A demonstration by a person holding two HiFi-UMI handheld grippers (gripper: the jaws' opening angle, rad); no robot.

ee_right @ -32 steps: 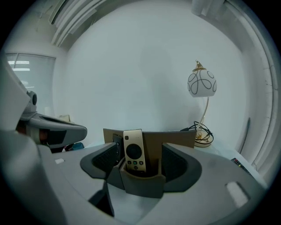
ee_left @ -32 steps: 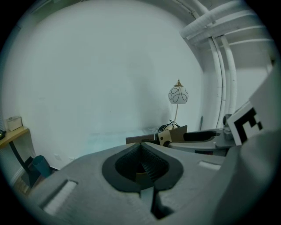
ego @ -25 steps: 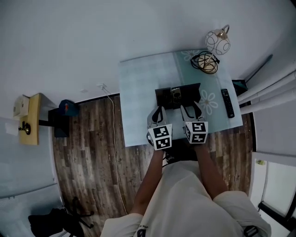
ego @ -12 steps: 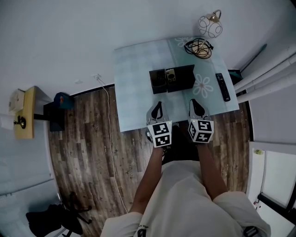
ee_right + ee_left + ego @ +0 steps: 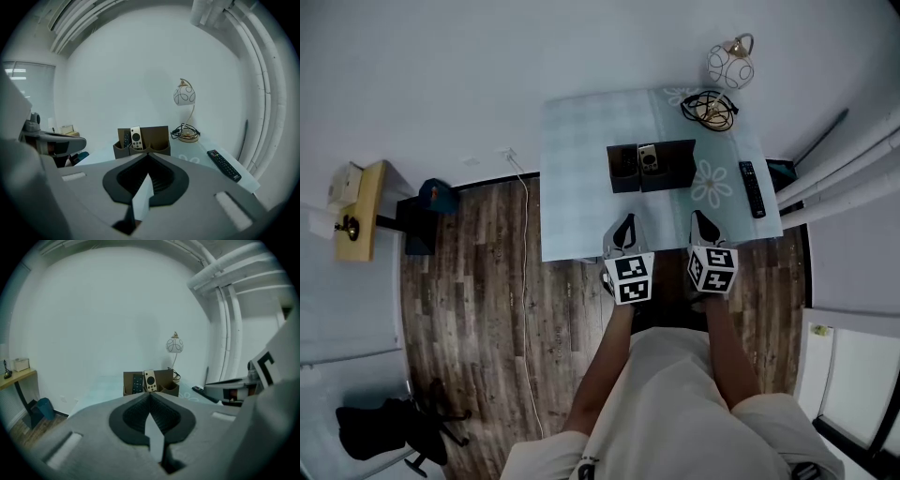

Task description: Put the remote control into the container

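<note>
A dark brown container (image 5: pixel 652 168) stands mid-table with a white remote (image 5: pixel 648 157) upright in it; the right gripper view shows that white remote (image 5: pixel 136 138) next to a dark remote (image 5: pixel 127 139) in the left compartment. Another black remote (image 5: pixel 752 188) lies flat near the table's right edge. My left gripper (image 5: pixel 625 222) and right gripper (image 5: pixel 701 218) hover side by side over the table's near edge, short of the container. Both are shut and empty. The right jaws have just been closing, with nothing between them.
A globe lamp (image 5: pixel 729 66) and a coil of cables (image 5: pixel 710 109) sit at the table's far right corner. The pale flowered tabletop (image 5: pixel 577 178) is bare on its left half. A white wall lies behind, and wood floor (image 5: pixel 478 281) to the left.
Both grippers have drawn back from the container toward the table's near edge. The right jaws, open a second ago, have closed on nothing.
</note>
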